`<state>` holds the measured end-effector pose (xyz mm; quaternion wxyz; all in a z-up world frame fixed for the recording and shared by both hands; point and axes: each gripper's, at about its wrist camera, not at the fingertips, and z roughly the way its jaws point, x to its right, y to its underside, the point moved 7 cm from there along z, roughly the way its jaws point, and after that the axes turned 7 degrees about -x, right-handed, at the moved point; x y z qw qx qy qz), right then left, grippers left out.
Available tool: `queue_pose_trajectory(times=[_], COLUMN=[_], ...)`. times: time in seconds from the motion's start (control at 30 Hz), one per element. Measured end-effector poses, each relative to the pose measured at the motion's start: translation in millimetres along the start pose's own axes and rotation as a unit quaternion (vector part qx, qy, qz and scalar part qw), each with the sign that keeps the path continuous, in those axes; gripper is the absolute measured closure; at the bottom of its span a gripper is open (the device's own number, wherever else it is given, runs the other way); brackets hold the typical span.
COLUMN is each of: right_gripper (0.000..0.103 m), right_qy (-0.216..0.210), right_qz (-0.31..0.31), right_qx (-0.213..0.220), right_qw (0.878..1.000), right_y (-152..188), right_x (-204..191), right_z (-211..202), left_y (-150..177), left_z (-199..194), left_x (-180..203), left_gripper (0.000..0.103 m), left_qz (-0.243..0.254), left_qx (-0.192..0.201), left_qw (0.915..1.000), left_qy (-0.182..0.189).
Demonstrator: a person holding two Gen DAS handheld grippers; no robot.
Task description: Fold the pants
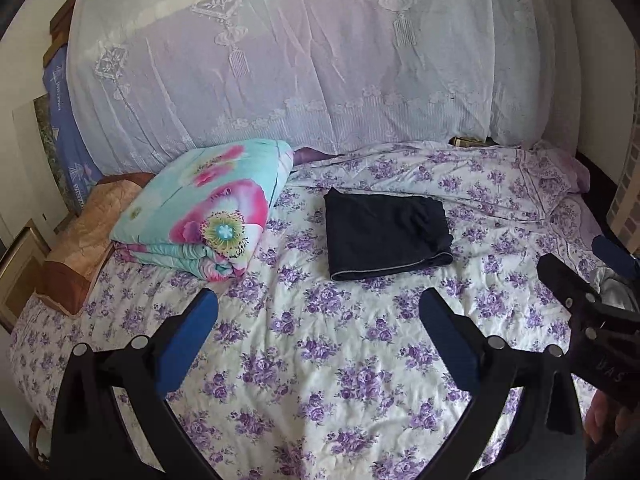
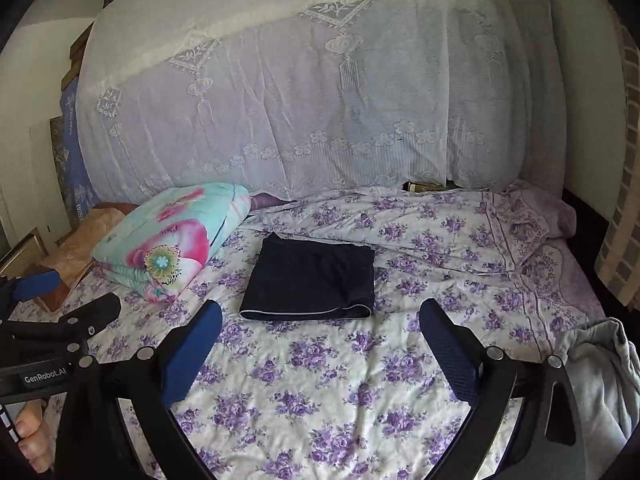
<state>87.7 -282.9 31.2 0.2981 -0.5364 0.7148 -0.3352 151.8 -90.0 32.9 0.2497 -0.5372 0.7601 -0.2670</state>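
Dark navy pants (image 1: pixel 386 236) (image 2: pixel 310 276) lie folded into a flat rectangle in the middle of the purple-flowered bed sheet (image 1: pixel 320 380) (image 2: pixel 320 392). My left gripper (image 1: pixel 320 300) hovers open in front of them, apart from the cloth, with nothing between its blue pads. My right gripper (image 2: pixel 320 312) is also open and holds nothing, just short of the pants' near edge. Each gripper shows at the edge of the other's view: the right gripper (image 1: pixel 580 266) and the left gripper (image 2: pixel 68 296). A hand (image 2: pixel 32 432) holds the left one.
A folded turquoise and pink floral quilt (image 1: pixel 200 208) (image 2: pixel 168 240) lies left of the pants, beside an orange-brown pillow (image 1: pixel 88 236). A white lace net (image 1: pixel 280 60) hangs behind the bed. A grey garment (image 2: pixel 600 384) lies at the bed's right near corner.
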Motion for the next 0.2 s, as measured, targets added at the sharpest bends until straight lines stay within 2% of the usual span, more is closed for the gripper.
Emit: queue_pose_trajectory(times=[0.2], right_gripper=[0.004], right_qy=[-0.003], right_qz=[0.014], right_qx=[0.005], right_qw=[1.0], right_y=[-3.3], right_x=[6.4], right_z=[-3.0], left_y=[3.0], left_z=[6.8], left_x=[1.6], left_gripper=[0.005], left_qz=[-0.005], left_qx=[-0.008], left_qw=[0.9999], left_qy=[0.008])
